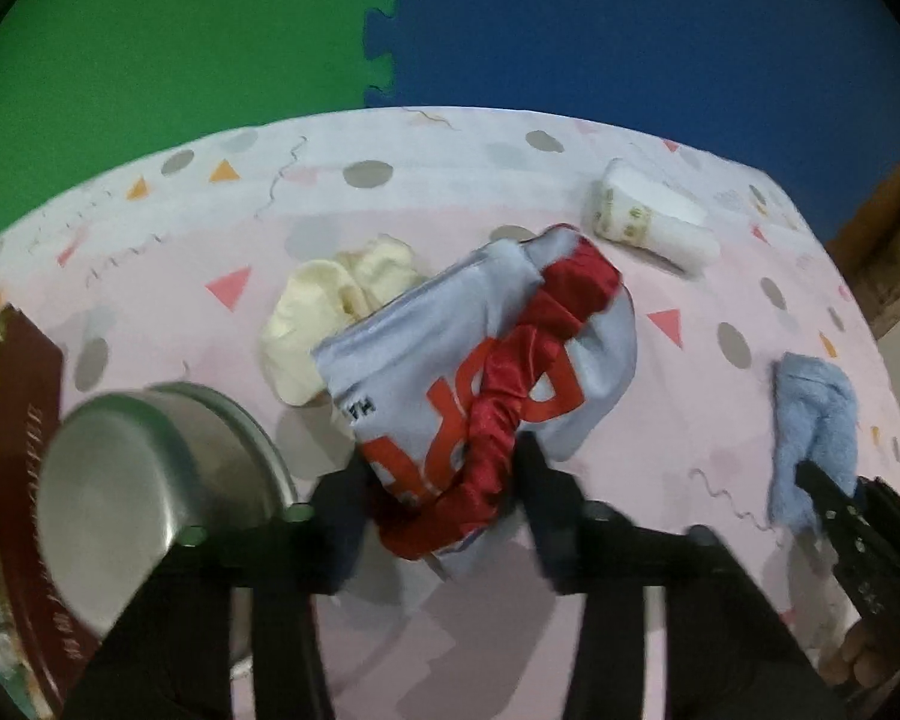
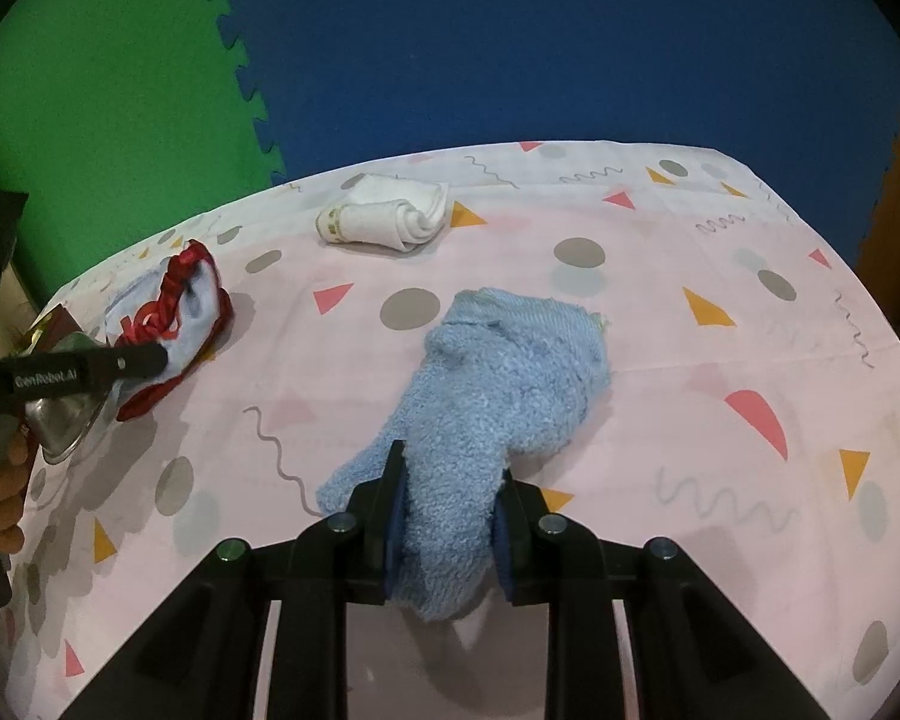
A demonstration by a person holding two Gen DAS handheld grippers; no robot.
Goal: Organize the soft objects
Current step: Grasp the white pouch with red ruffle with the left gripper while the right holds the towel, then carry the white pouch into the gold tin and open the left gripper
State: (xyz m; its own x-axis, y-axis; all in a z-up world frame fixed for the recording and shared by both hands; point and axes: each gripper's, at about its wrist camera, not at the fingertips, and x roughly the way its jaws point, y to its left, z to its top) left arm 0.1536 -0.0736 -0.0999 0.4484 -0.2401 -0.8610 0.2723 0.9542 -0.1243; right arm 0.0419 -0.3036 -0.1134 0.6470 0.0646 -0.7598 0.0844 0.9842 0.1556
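Note:
My left gripper [image 1: 444,480] is shut on a light grey cloth with red print and a red ruffled band [image 1: 486,360], held just above the patterned pink tablecloth [image 1: 678,408]. It also shows in the right wrist view [image 2: 168,312]. My right gripper [image 2: 450,498] is shut on a fluffy blue towel [image 2: 498,384], whose far end rests on the tablecloth; it also shows in the left wrist view [image 1: 810,420]. A cream cloth [image 1: 324,312] lies behind the grey one. A rolled white towel [image 2: 390,213] lies near the far edge.
A metal bowl [image 1: 150,480] sits at the left beside a dark red box [image 1: 24,420]. Green and blue foam mats [image 2: 510,48] cover the floor beyond the table's far edge. A wooden piece [image 1: 888,240] stands at the right.

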